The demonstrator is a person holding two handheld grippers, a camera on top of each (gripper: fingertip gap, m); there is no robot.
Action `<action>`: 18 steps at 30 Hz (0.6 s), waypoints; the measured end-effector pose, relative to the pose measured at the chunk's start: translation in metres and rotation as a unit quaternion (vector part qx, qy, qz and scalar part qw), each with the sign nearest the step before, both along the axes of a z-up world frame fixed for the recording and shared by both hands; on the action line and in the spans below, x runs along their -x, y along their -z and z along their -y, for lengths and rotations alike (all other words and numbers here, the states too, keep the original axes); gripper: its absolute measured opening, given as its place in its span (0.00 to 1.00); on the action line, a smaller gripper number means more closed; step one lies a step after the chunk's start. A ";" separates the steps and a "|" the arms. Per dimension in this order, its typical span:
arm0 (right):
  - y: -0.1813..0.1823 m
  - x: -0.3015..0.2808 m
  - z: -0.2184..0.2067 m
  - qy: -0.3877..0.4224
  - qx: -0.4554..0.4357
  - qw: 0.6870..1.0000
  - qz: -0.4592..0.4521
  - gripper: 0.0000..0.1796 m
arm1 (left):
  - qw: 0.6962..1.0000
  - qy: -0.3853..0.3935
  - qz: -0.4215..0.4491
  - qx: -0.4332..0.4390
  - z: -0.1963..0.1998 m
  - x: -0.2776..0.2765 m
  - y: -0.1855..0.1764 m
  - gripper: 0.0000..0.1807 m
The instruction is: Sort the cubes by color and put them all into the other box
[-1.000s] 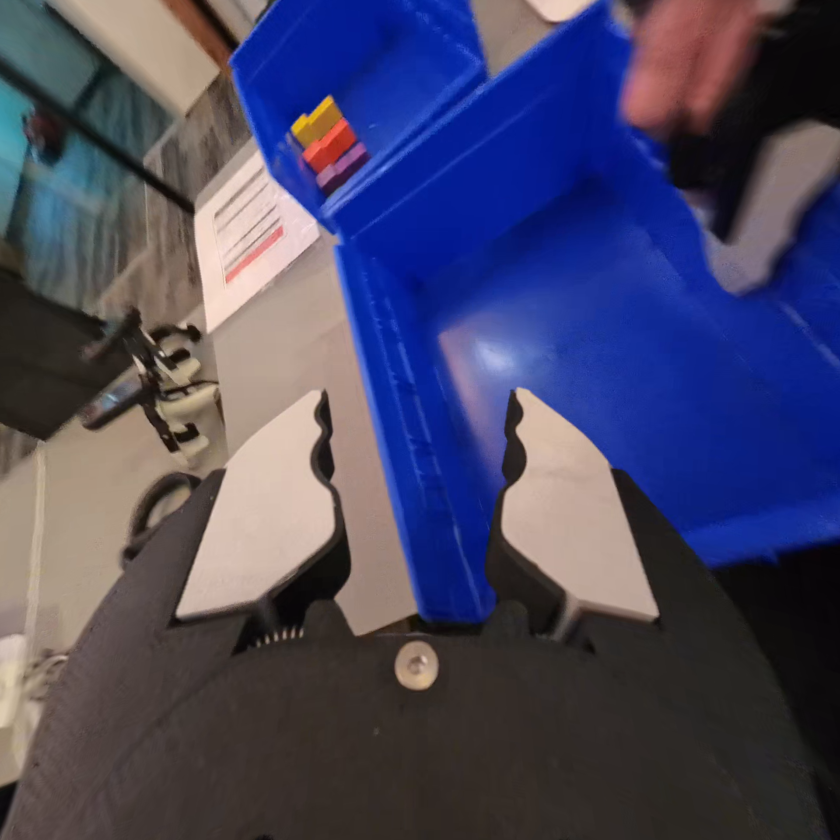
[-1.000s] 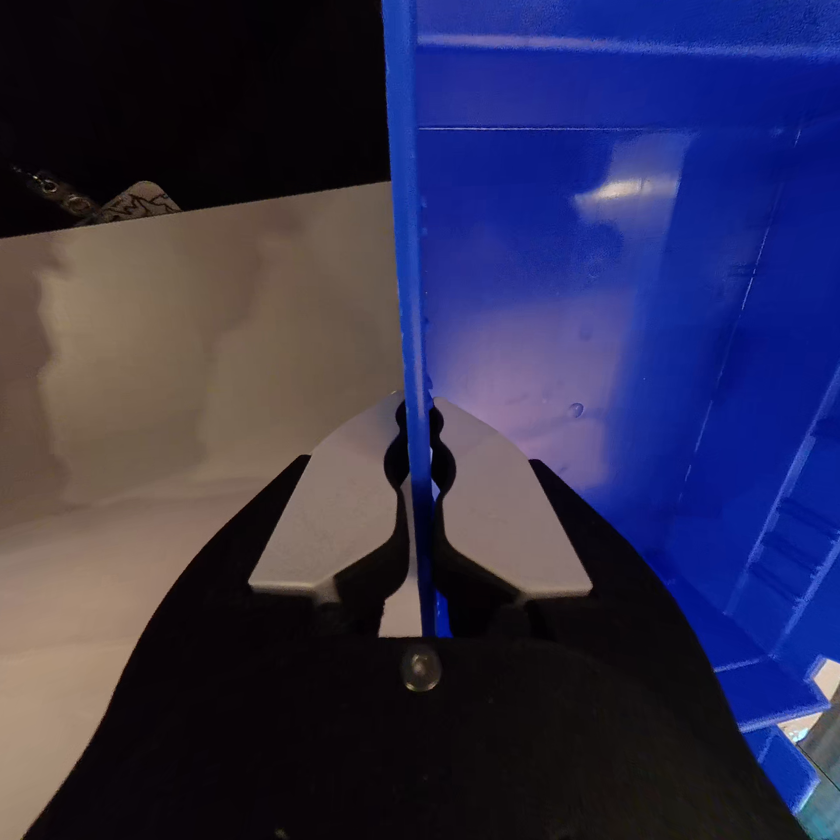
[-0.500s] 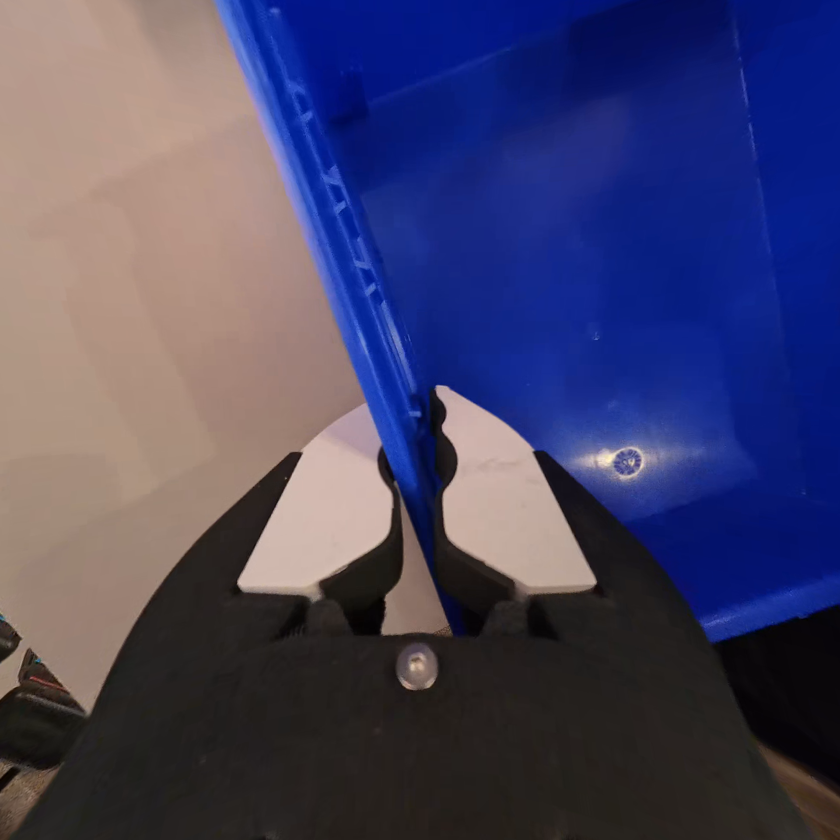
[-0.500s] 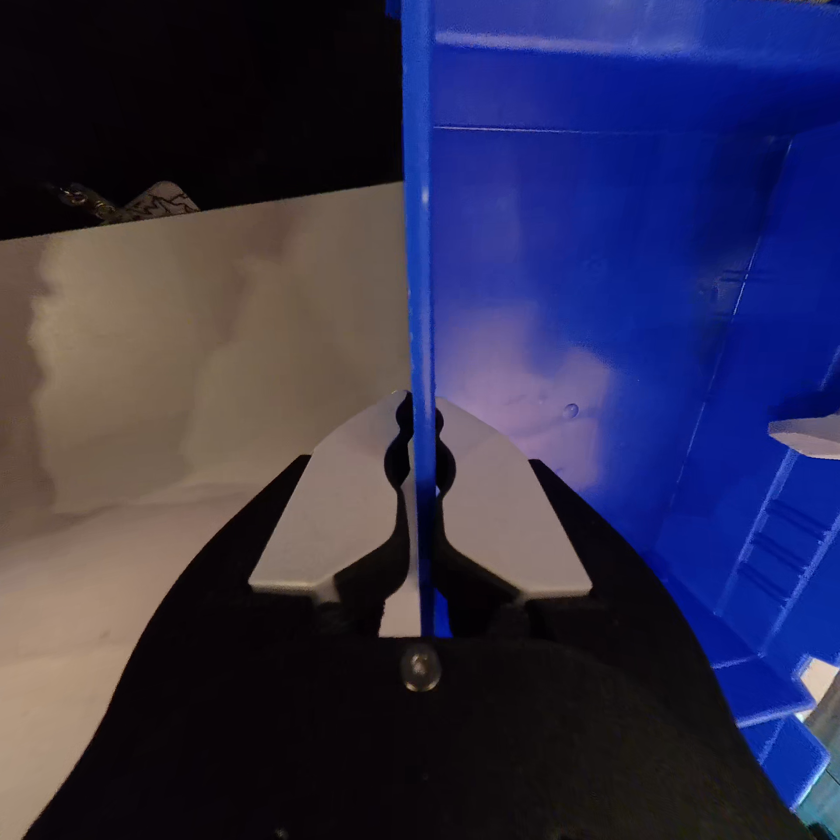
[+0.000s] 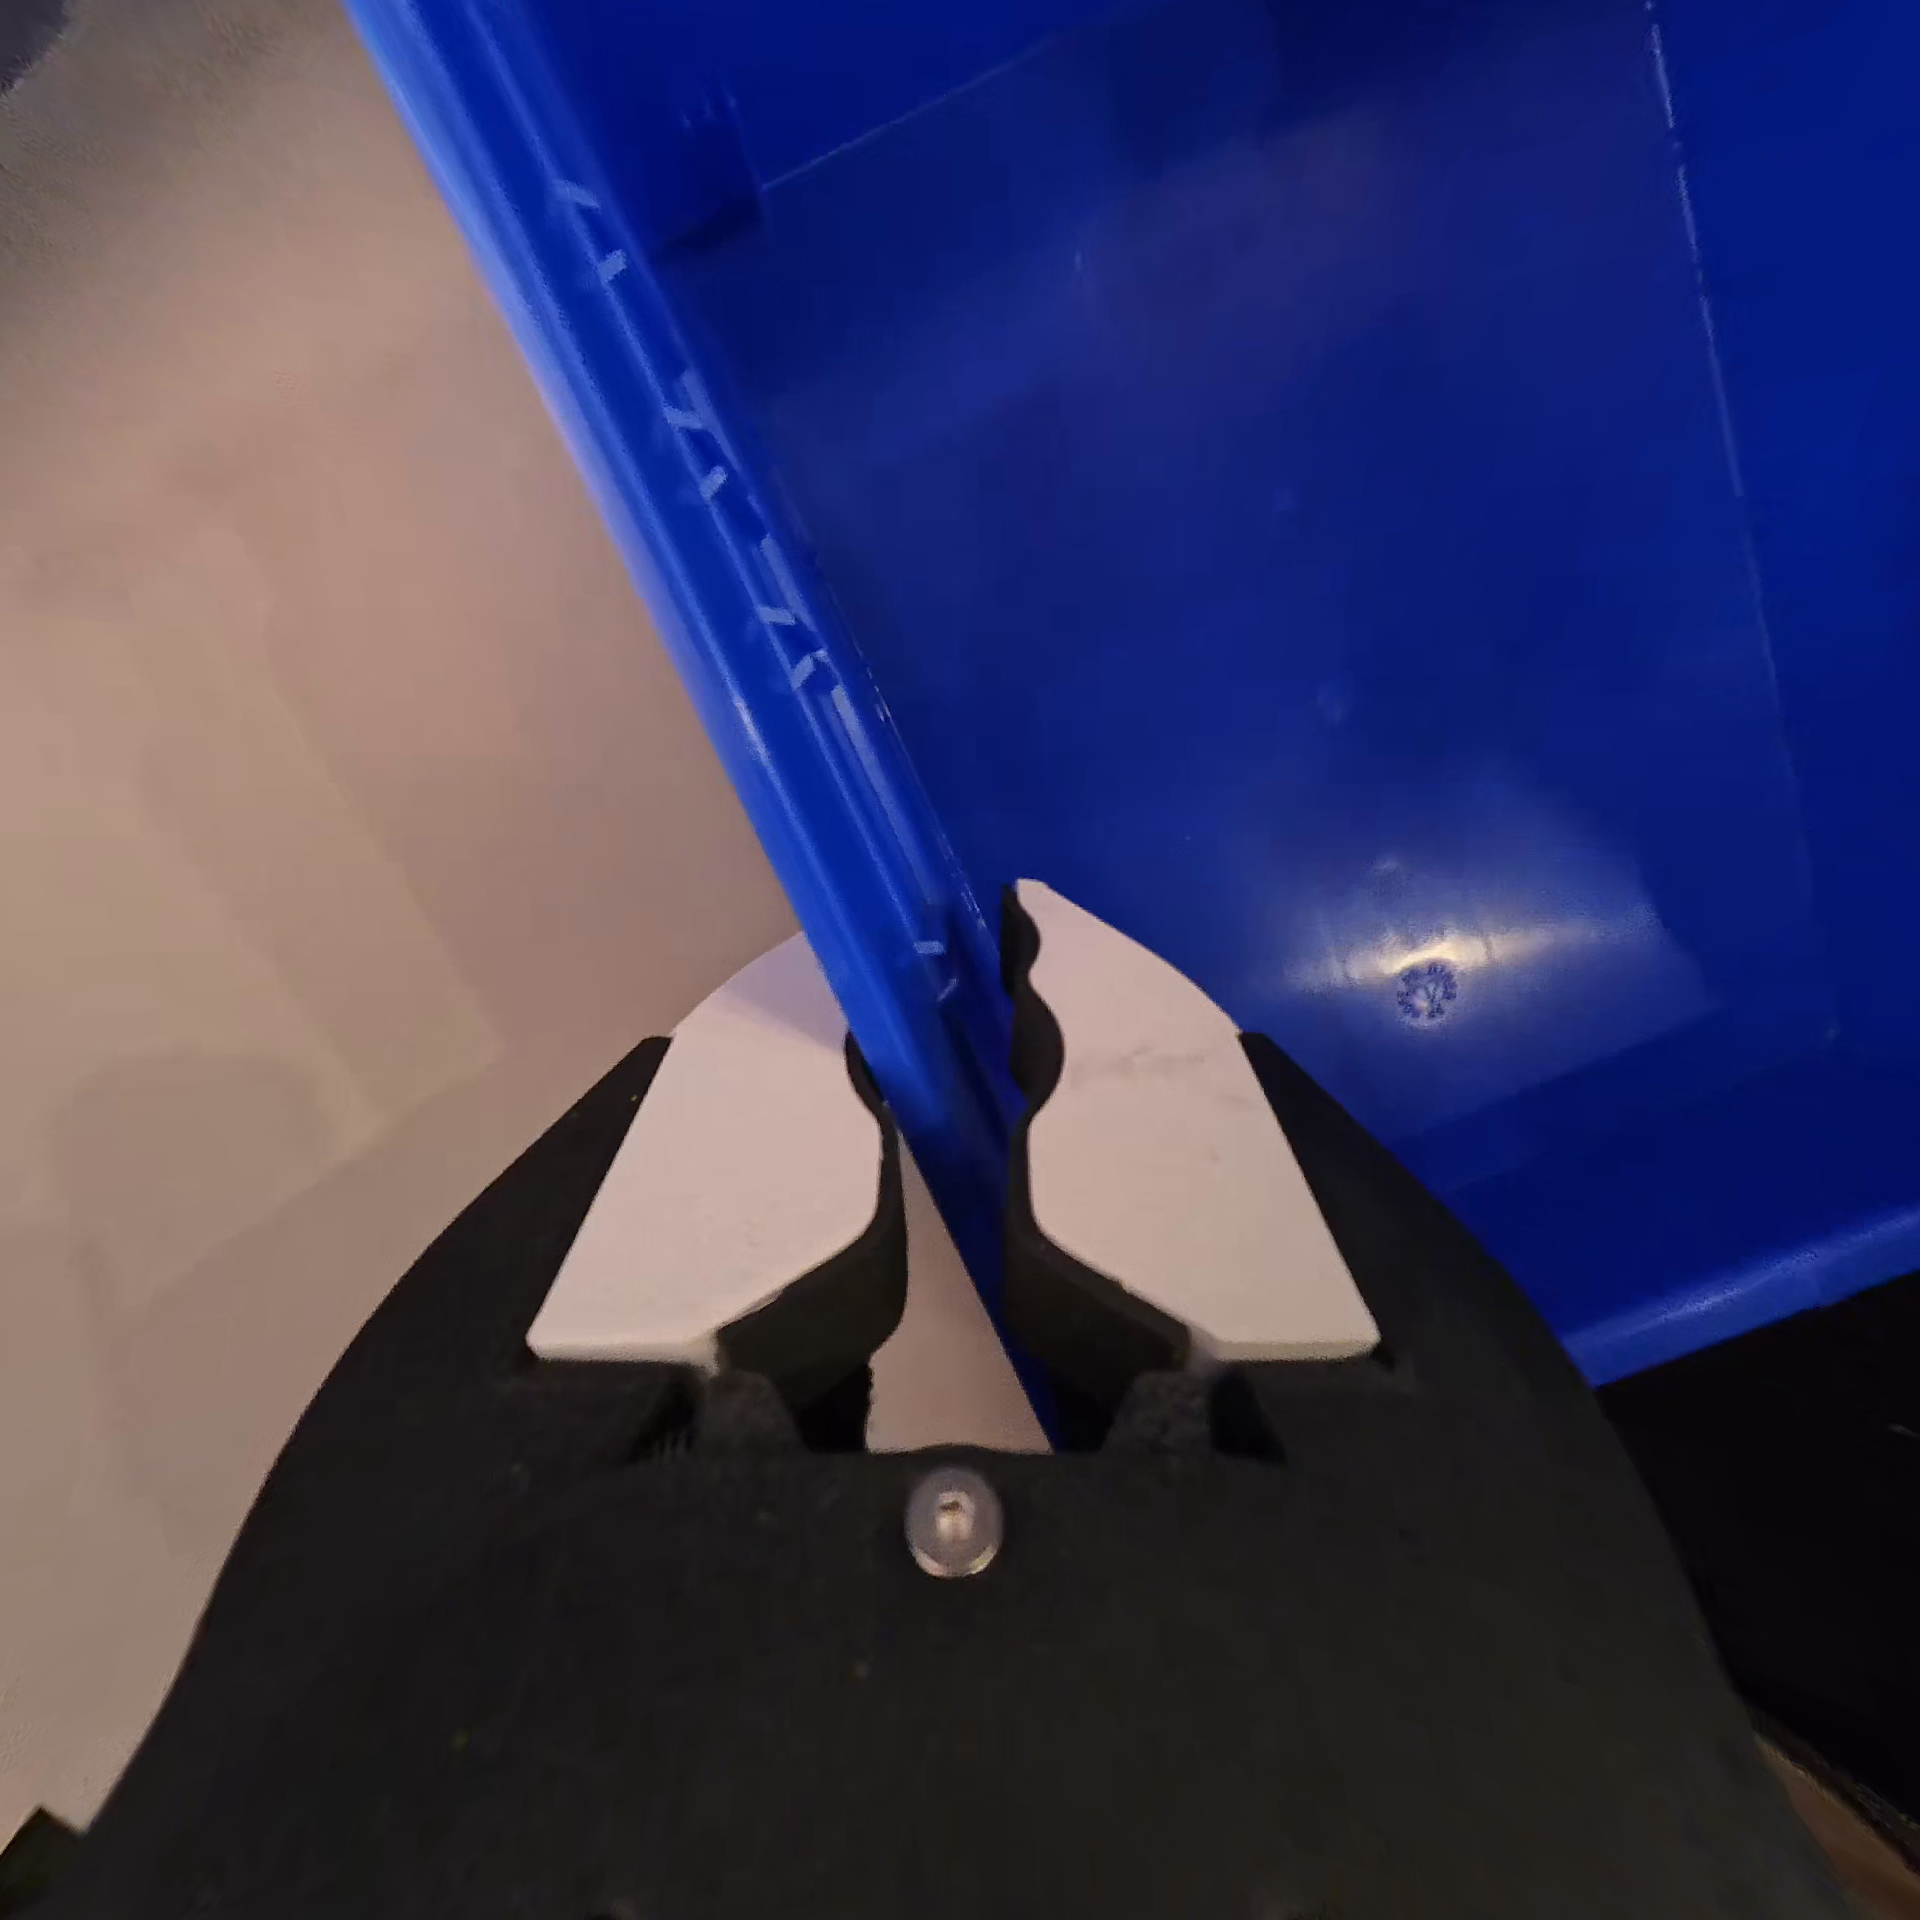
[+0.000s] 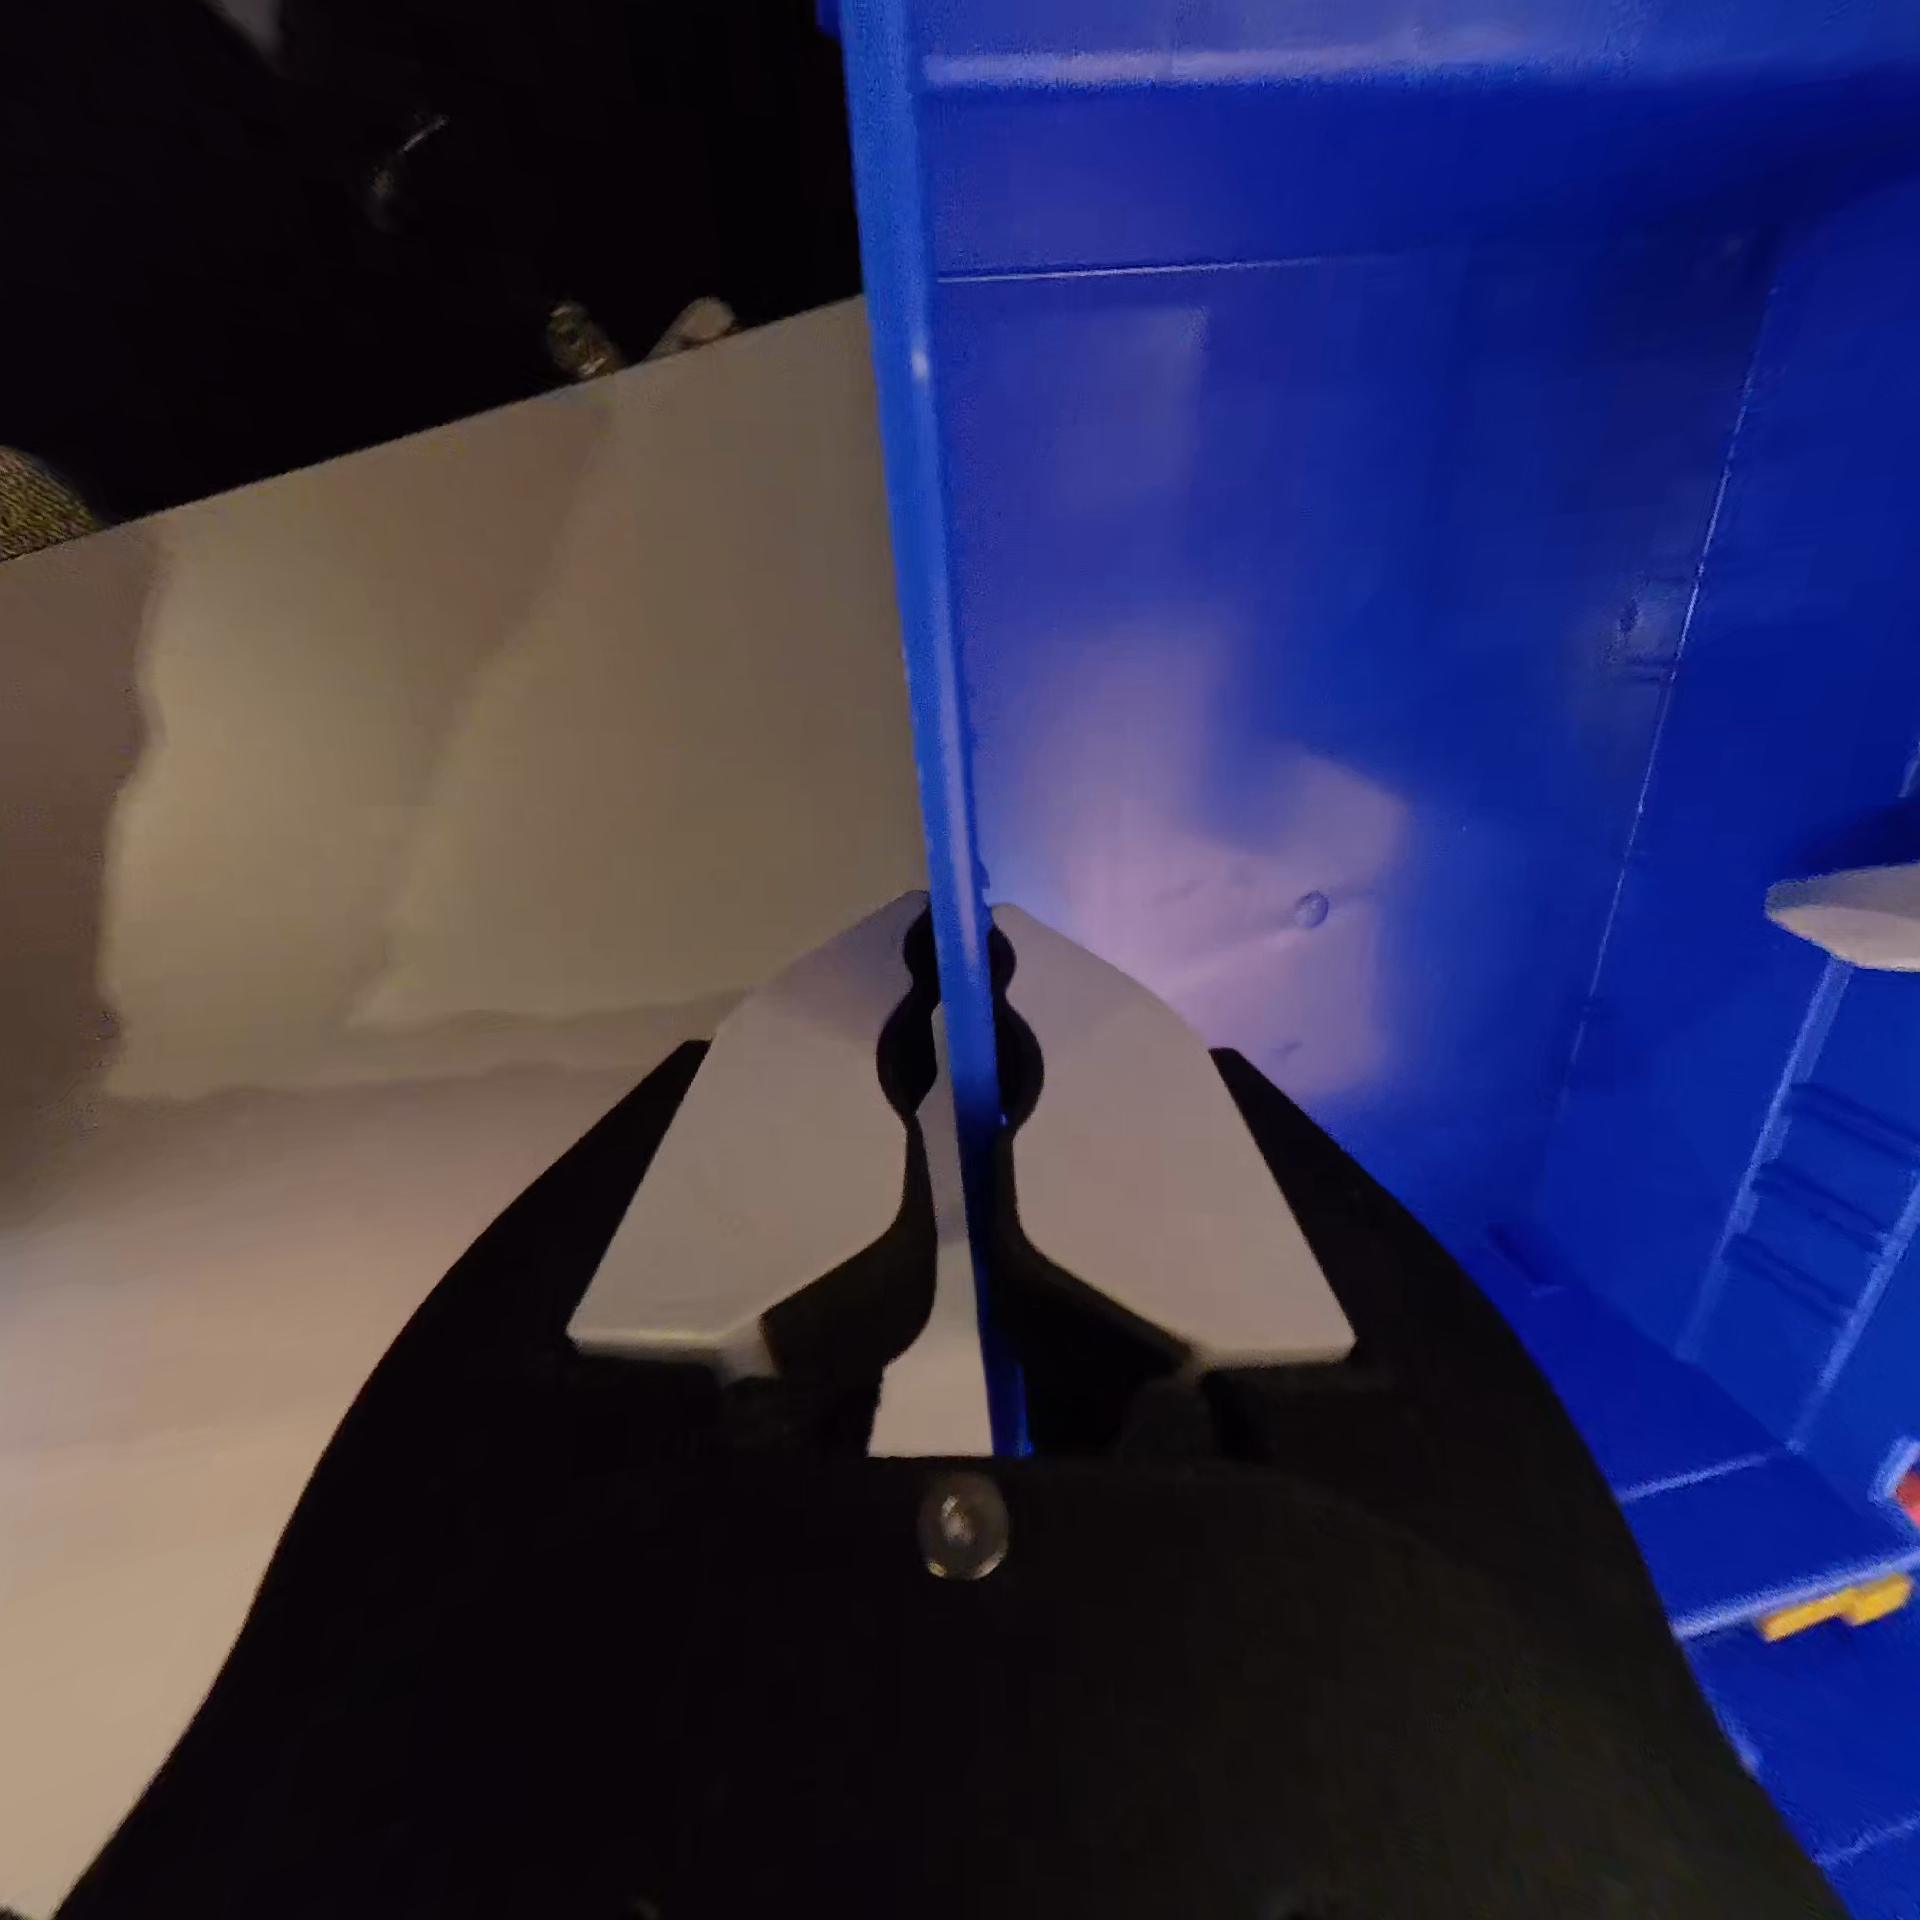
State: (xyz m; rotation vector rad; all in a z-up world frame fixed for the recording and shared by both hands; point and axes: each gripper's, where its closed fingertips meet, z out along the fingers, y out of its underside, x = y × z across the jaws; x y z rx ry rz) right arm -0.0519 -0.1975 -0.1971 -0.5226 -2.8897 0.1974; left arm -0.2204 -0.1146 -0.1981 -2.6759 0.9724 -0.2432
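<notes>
The blue box (image 5: 1351, 520) is pinched at its side walls by my 2 grippers. My left gripper (image 5: 940, 940) clamps 1 rim, my right gripper (image 6: 958, 914) the opposite wall, above the table (image 6: 416, 831).

Both wrist views close against the blue box (image 5: 1351, 520) (image 6: 1351, 520) walls, facing down into its shared interior.

A pale, smooth, matte table top (image 5: 312, 727) carries the glossy blue plastic box (image 5: 1351, 520), whose wall (image 6: 1299, 623) rises from the bare surface (image 6: 468, 831).
</notes>
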 end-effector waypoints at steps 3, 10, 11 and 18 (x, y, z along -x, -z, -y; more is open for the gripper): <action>-0.003 -0.043 -0.003 0.022 0.001 1.000 0.010 0.03 | 1.000 0.022 0.001 0.006 -0.001 -0.043 -0.001 0.11; 0.002 -0.126 -0.004 0.075 -0.014 0.996 0.034 0.03 | 0.998 0.061 -0.007 -0.022 -0.023 -0.134 -0.002 0.09; 0.002 -0.133 -0.004 0.080 -0.015 0.996 0.035 0.03 | 0.997 0.065 -0.013 -0.029 -0.026 -0.143 -0.002 0.09; 0.003 -0.145 -0.001 0.112 -0.004 0.993 0.024 0.03 | 0.996 0.073 -0.017 -0.042 -0.034 -0.161 0.000 0.08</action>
